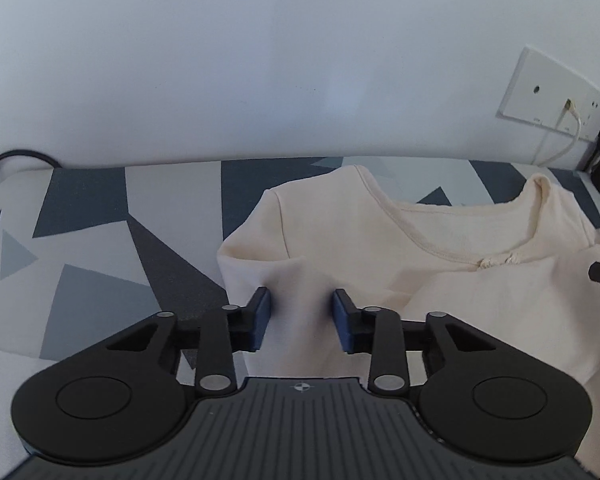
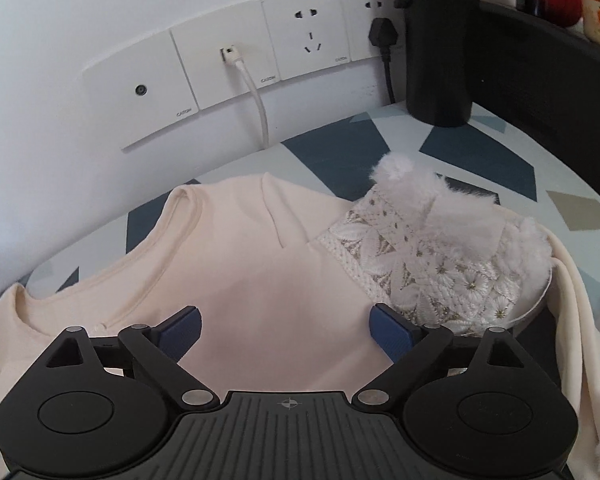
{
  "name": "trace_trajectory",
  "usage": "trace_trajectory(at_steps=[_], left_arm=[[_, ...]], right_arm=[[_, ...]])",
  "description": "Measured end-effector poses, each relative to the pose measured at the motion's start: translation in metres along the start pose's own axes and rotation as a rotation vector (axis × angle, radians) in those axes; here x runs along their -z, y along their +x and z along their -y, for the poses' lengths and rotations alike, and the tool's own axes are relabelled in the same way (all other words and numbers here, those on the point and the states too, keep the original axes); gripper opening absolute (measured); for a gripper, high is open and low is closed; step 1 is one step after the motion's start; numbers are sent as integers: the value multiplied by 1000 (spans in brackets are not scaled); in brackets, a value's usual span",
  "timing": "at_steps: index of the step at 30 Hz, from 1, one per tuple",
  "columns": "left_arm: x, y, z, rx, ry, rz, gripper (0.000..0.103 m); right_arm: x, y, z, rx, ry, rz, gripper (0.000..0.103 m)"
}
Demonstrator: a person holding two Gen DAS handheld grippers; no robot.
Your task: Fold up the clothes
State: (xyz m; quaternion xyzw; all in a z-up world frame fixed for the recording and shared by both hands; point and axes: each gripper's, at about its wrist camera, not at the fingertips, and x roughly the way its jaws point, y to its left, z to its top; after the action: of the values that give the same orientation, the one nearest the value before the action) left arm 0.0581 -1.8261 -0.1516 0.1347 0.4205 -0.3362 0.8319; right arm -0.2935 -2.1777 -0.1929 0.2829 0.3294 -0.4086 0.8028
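Observation:
A cream top (image 1: pixel 440 280) lies on the table with its neckline (image 1: pixel 432 236) toward the wall. My left gripper (image 1: pixel 300 320) is at the top's left shoulder side. A raised fold of the cream cloth fills the gap between its blue pads (image 1: pixel 260 320), and they are shut on it. In the right wrist view the same cream top (image 2: pixel 260 264) spreads under my right gripper (image 2: pixel 286 334). Its jaws stand wide open above the flat cloth and hold nothing. A white lace piece with fluffy trim (image 2: pixel 432 256) lies on the top's right side.
The table wears a cloth of grey, blue and white shapes (image 1: pixel 92 240). On the white wall sit socket plates (image 2: pixel 228 68) with a white cable (image 2: pixel 260 108) and a black plug (image 2: pixel 384 36). A black cylinder (image 2: pixel 440 40) stands at the back right.

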Motion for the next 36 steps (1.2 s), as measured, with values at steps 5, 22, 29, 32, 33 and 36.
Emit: trace_trajectory(at_steps=[5,22,29,32,33,36], left_arm=[[-1,-20,-13,26,-50,96,8],[28,-51,-15,-81,-143,78,101],[61,-82,22,-73,-94,34,103],[78,-83,36,-90,-66,-17,103],[84,-81,41,-91,-50,-34,103],[98,-78,53,-97,-30,-76,103]], right_arm=[[3,6,-8,13,-42,2,102],[9,3,-13,-12,-108,32,102],[9,-35,7,-47,44,58,102],[22,-58,17,-61,65,67,102],[27,-65,21,-51,58,68,102],[43,-93,41,11,28,112,102]])
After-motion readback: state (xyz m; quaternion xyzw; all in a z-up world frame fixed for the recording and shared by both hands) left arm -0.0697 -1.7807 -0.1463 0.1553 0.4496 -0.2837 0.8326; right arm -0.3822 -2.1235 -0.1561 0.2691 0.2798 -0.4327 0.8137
